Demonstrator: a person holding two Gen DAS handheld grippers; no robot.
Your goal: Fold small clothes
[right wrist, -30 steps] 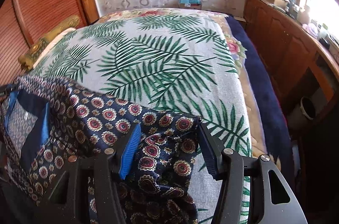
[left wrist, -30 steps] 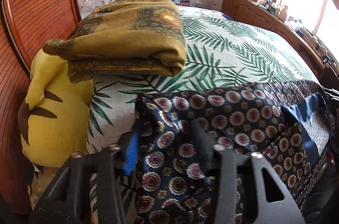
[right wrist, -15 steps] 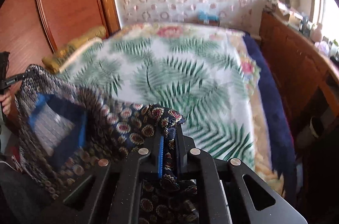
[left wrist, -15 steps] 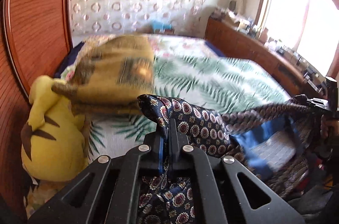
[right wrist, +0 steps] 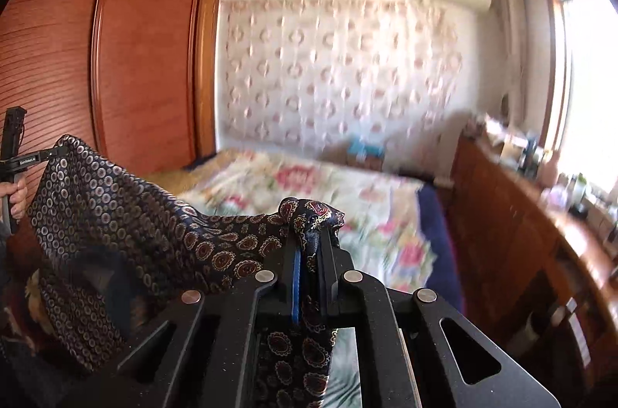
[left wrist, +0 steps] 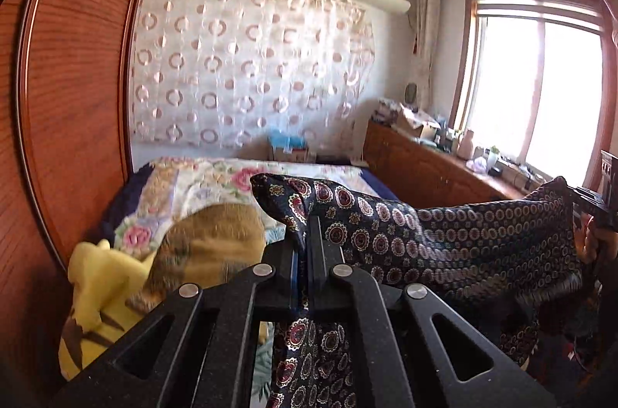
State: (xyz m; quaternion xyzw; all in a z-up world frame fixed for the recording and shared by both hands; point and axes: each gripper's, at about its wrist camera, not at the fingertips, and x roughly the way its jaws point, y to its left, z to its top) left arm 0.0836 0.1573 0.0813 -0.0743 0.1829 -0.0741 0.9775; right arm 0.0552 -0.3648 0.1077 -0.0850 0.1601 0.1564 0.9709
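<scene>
A dark navy garment (left wrist: 455, 238) with a round medallion print hangs stretched in the air between both grippers, above the bed. My left gripper (left wrist: 306, 234) is shut on one top corner of it. My right gripper (right wrist: 313, 245) is shut on the other top corner, and the garment (right wrist: 127, 222) sags away to the left. Each view shows the other gripper at its edge: the right gripper (left wrist: 595, 207) in the left wrist view, the left gripper (right wrist: 23, 160) in the right wrist view.
The bed (left wrist: 216, 184) with a floral and palm-leaf cover lies below. A folded mustard cloth (left wrist: 208, 245) and a yellow plush toy (left wrist: 96, 288) sit at its left. A wooden wardrobe (right wrist: 116, 60) stands left, a cluttered wooden sideboard (left wrist: 428, 172) right under the window.
Both grippers closed on the garment's corners and lifted it off the bed. The views now tilt up toward the far wall and ceiling.
</scene>
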